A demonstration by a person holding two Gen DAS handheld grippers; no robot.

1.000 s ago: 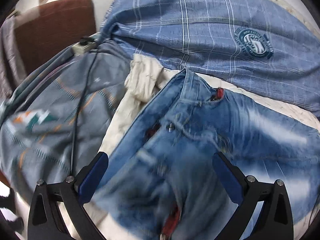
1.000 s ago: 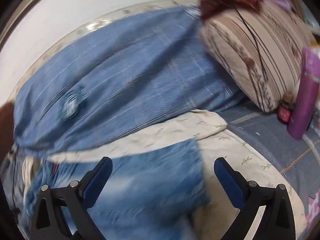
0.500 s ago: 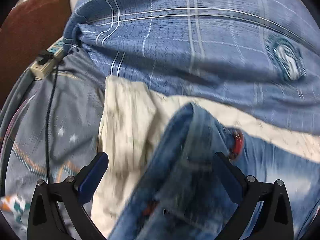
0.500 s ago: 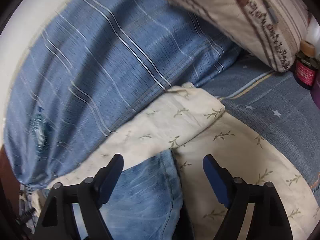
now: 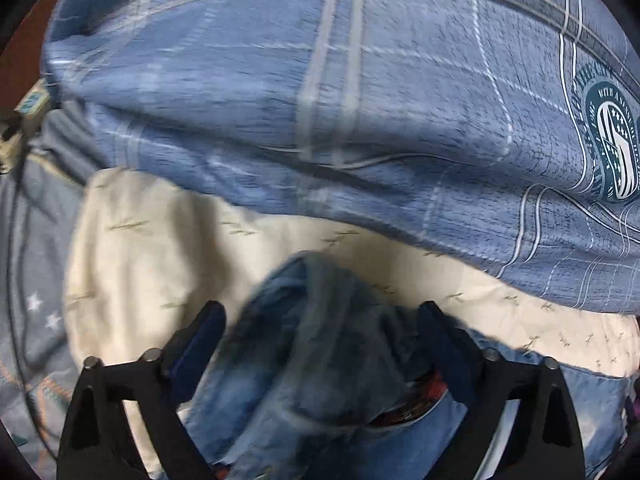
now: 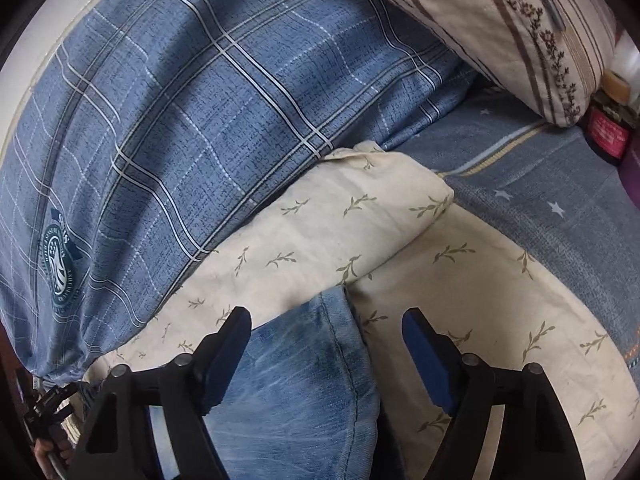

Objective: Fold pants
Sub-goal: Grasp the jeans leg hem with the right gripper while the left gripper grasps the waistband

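Observation:
Faded blue jeans lie on a cream leaf-print cloth (image 5: 152,240). In the left wrist view the bunched waistband end of the jeans (image 5: 320,340) sits between the fingers of my left gripper (image 5: 320,320), which is open around it. In the right wrist view the hem corner of a jeans leg (image 6: 312,360) lies between the fingers of my right gripper (image 6: 326,320), which is open and low over it. The cream cloth (image 6: 480,300) shows beyond.
A large blue plaid pillow (image 5: 360,100) with a round badge lies just behind the jeans, also in the right wrist view (image 6: 200,100). A striped cream pillow (image 6: 520,20), a small red-labelled jar (image 6: 608,128) and a grey starred bedsheet (image 6: 540,184) are at right. A power strip (image 5: 20,120) sits far left.
Both grippers have moved forward and down toward the jeans' edges. The waistband now sits between the left fingers and the hem corner between the right fingers; both openings have narrowed slightly.

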